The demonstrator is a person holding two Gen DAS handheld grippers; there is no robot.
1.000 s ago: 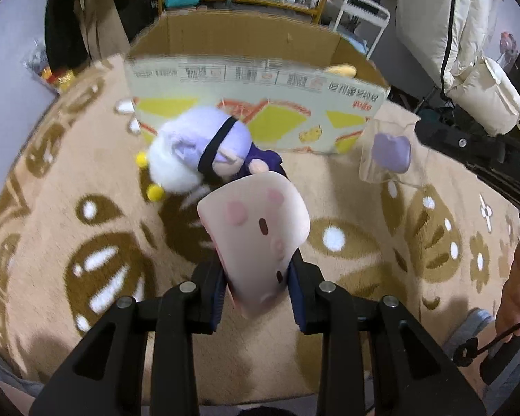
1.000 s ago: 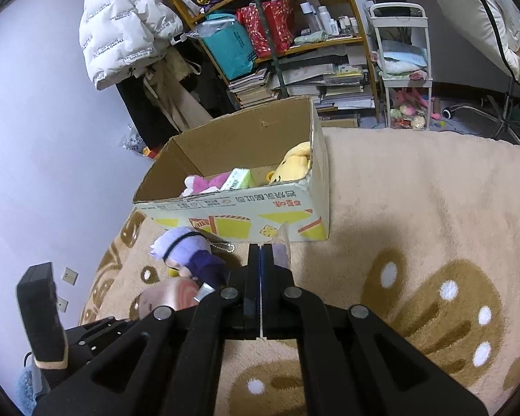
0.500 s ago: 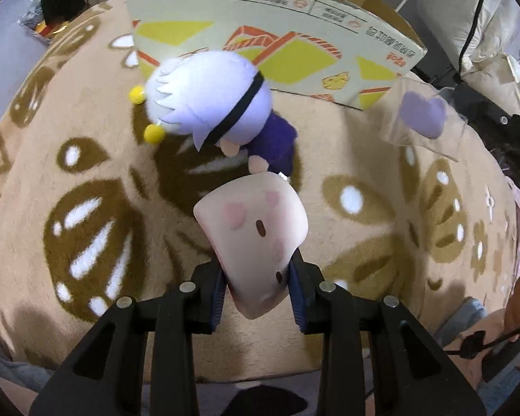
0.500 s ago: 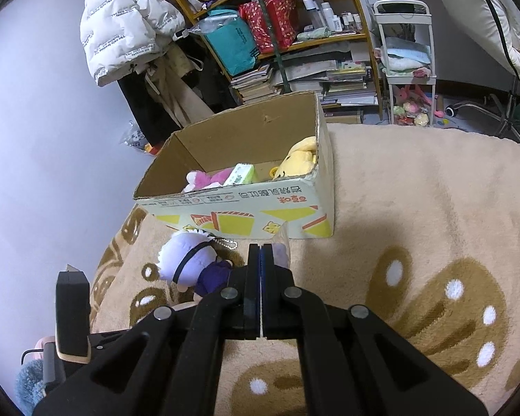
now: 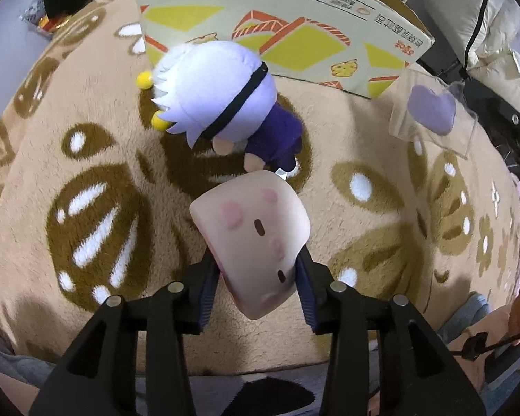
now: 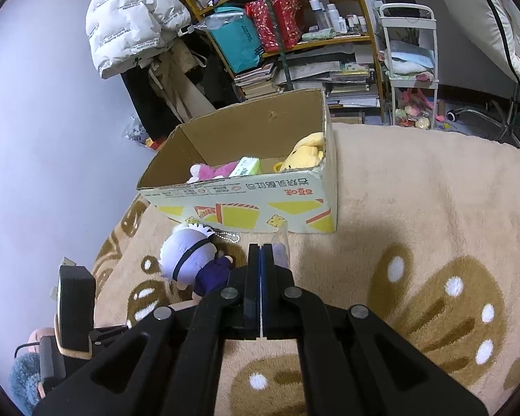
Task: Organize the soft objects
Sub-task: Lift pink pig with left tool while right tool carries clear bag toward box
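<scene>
My left gripper (image 5: 256, 267) points down at the carpet with a pink squishy toy (image 5: 253, 232) between its pads. The jaws are opening and the pads still touch the toy's sides. Just beyond it, a plush doll (image 5: 218, 97) with pale lavender hair lies on the carpet in front of the cardboard box (image 5: 294, 17). My right gripper (image 6: 261, 253) is shut on a clear packet with a purple heart (image 5: 431, 112), held up above the carpet. The doll (image 6: 187, 260) and the box (image 6: 242, 194) also show in the right wrist view.
The box holds a pink plush (image 6: 211, 171), a green packet (image 6: 248, 166) and a yellow plush (image 6: 303, 154). A cluttered shelf (image 6: 294, 34) and a white cart (image 6: 409, 69) stand behind it. The patterned beige carpet (image 6: 416, 208) spreads to the right.
The left gripper has sunk toward the carpet, so the doll looms larger. Its jaws have widened and the pink toy has swelled and tilted. The right gripper has kept still.
</scene>
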